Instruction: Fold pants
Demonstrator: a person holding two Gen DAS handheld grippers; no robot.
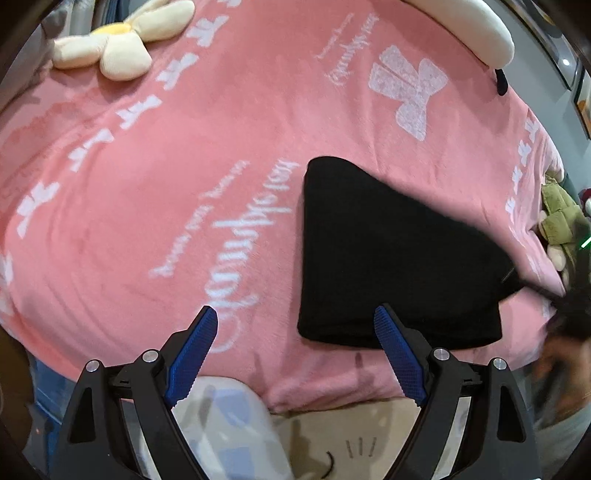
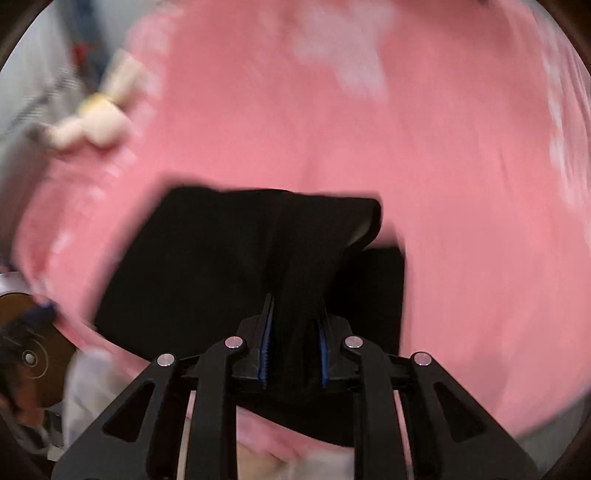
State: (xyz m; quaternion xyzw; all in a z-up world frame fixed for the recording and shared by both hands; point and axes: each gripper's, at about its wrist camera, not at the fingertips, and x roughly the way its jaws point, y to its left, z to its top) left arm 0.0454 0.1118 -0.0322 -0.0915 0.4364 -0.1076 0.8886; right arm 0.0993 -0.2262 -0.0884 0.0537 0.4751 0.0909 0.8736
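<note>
The black pants point(image 1: 391, 258) lie folded on a pink blanket point(image 1: 184, 184), right of centre in the left wrist view. My left gripper point(image 1: 295, 317) is open and empty, above the blanket's near edge; its right finger point(image 1: 397, 354) overlaps the pants' near edge. In the blurred right wrist view my right gripper point(image 2: 293, 317) is shut on a bunched fold of the pants point(image 2: 221, 266) and lifts it off the rest of the cloth. The right gripper shows only as a dark blur point(image 1: 569, 306) at the right edge of the left wrist view.
A cream flower-shaped plush point(image 1: 122, 40) lies at the blanket's far left and shows in the right wrist view point(image 2: 92, 122). A white pillow point(image 1: 476, 26) sits at the far right. A green plush toy point(image 1: 557, 214) is beyond the right edge. Floor and a pale cushion point(image 1: 229, 428) lie below the near edge.
</note>
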